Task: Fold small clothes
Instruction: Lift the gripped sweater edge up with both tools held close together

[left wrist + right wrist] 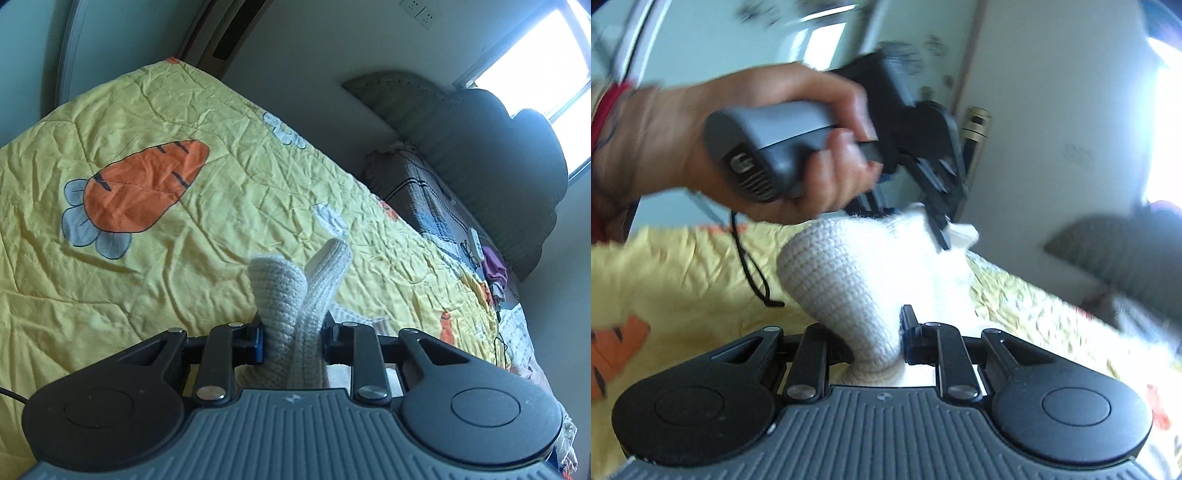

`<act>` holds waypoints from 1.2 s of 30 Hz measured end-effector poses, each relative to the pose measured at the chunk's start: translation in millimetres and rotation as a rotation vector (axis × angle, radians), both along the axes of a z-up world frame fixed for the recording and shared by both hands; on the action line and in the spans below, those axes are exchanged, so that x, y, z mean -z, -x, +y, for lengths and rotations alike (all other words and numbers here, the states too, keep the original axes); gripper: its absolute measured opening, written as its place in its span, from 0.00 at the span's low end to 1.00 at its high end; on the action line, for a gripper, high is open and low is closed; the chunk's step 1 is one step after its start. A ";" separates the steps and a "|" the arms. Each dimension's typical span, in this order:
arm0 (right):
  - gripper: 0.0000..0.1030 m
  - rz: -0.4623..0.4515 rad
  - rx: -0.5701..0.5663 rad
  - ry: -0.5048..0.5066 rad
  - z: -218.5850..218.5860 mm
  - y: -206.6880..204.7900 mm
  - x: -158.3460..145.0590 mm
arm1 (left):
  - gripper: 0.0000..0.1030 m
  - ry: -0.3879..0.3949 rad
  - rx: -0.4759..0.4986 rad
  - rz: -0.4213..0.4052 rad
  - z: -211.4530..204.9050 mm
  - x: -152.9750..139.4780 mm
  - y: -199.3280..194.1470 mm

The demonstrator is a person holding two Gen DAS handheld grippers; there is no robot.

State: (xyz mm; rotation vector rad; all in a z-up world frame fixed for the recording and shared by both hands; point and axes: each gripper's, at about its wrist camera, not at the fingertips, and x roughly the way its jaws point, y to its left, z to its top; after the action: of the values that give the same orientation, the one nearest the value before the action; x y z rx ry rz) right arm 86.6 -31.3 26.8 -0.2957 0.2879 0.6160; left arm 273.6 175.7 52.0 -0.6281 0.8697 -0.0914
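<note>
A small cream knitted garment (295,310) is held up in the air above the bed. My left gripper (293,338) is shut on one bunched end of it; two knitted folds stick up past the jaws. My right gripper (877,343) is shut on the other end of the same garment (849,280), which stretches between both grippers. In the right wrist view the left gripper (923,218) shows from outside, held in a bare hand (738,147), its jaws pinching the knit's upper edge.
A yellow quilt with carrot prints (147,192) covers the bed below. A brown patterned blanket (413,192), dark pillows (491,162) and small items lie at the bed's far end under a bright window (532,51). A black cord (753,266) hangs from the left gripper.
</note>
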 end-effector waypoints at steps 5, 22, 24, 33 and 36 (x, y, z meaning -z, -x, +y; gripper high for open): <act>0.17 0.122 0.051 -0.190 -53.4 -10.2 -7.1 | 0.25 -0.032 -0.032 -0.017 -32.2 -12.0 1.4; 0.15 0.154 0.169 -0.365 -143.2 -8.7 -6.0 | 0.25 -0.133 0.067 -0.105 -160.5 -40.0 -2.0; 0.15 0.159 0.189 -0.379 -158.3 -8.8 -5.2 | 0.25 -0.146 0.086 -0.109 -178.0 -39.2 -3.4; 0.15 0.179 0.278 -0.432 -202.7 -5.1 7.2 | 0.25 -0.219 0.169 -0.104 -249.2 -27.8 -12.2; 0.15 0.189 0.299 -0.449 -216.4 -3.2 13.2 | 0.25 -0.232 0.188 -0.093 -267.9 -21.3 -14.7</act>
State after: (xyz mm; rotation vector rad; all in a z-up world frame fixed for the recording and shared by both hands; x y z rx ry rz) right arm 89.7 -247.7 13.5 0.2366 0.3583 0.3971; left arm 288.3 -92.2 73.3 -0.3223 0.8331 -0.1855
